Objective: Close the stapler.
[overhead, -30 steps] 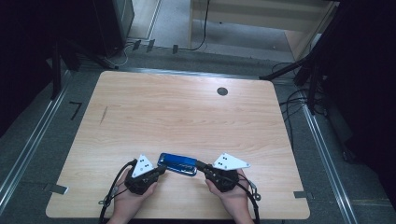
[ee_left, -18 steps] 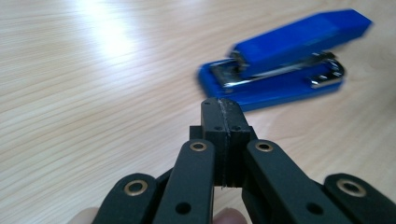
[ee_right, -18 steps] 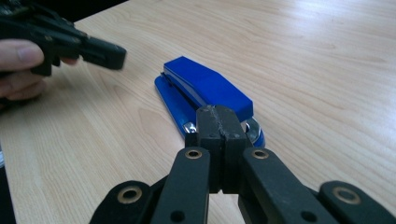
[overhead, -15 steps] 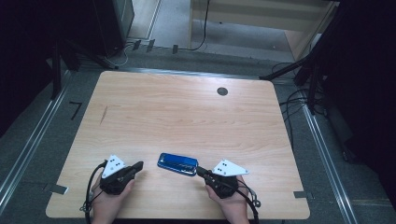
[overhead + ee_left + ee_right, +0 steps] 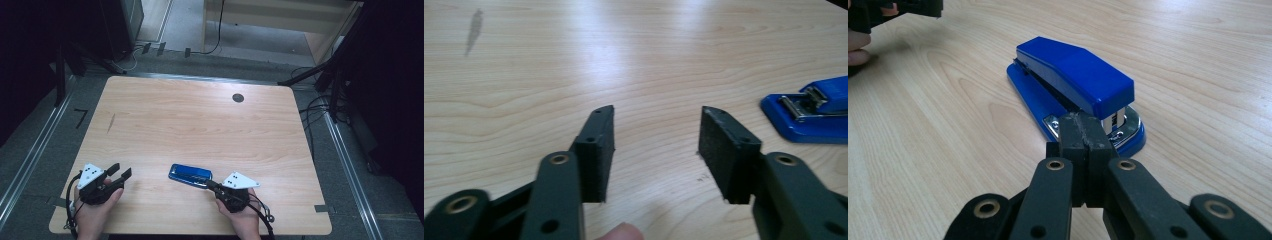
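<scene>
A blue stapler (image 5: 190,174) lies flat low in the middle of the high view, its glossy top closed over a blue base, with the metal staple end toward the right gripper (image 5: 209,183). That gripper's jaws are pressed together with nothing between them, their tips at the stapler's metal end; whether they touch it I cannot tell. At lower left, the left gripper (image 5: 120,171) has just been opening; its jaws stand apart over bare table (image 5: 200,120), well clear of the stapler. Both hands rest at the near edge.
</scene>
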### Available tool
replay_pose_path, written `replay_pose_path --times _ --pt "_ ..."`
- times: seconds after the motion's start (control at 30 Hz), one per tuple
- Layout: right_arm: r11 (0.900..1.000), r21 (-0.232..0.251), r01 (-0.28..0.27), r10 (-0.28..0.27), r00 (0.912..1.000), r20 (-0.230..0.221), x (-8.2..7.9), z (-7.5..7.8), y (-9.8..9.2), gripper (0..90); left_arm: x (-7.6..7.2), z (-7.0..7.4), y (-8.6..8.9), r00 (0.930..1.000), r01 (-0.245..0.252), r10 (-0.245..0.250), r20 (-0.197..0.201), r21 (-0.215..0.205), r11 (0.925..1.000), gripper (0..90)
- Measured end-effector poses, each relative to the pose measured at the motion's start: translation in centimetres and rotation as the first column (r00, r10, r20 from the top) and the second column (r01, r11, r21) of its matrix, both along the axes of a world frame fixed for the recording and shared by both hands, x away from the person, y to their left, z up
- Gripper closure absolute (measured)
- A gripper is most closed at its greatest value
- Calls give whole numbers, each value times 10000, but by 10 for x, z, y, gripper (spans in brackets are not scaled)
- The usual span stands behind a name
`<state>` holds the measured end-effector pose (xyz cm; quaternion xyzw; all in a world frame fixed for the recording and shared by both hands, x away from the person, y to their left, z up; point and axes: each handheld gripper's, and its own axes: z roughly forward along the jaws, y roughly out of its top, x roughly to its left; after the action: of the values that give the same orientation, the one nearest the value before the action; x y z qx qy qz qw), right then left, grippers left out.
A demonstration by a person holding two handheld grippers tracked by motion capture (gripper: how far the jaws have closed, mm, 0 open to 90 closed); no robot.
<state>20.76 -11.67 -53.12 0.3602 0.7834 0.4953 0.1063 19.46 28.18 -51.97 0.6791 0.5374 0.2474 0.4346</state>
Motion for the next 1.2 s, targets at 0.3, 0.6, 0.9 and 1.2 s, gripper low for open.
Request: replay_pose_path --times 0.3,0.6,0.9,1.2 --pt "9999 86 132 -133 9999 61 2 0 -3 900 3 6 15 9975 -709 708 63 271 9971 209" --pt "9999 38 117 -117 9999 106 2 0 -4 900 7 2 27 9957 -926 925 -85 -139 9956 133" --pt "9998 -145 168 -166 9998 126 1 -3 0 900 12 -2 31 9917 -1239 1222 -408 -432 9914 137" --pt "9998 -84 157 -156 9998 111 3 -5 4 900 12 -4 27 9933 -1105 1099 -359 -143 9938 141"
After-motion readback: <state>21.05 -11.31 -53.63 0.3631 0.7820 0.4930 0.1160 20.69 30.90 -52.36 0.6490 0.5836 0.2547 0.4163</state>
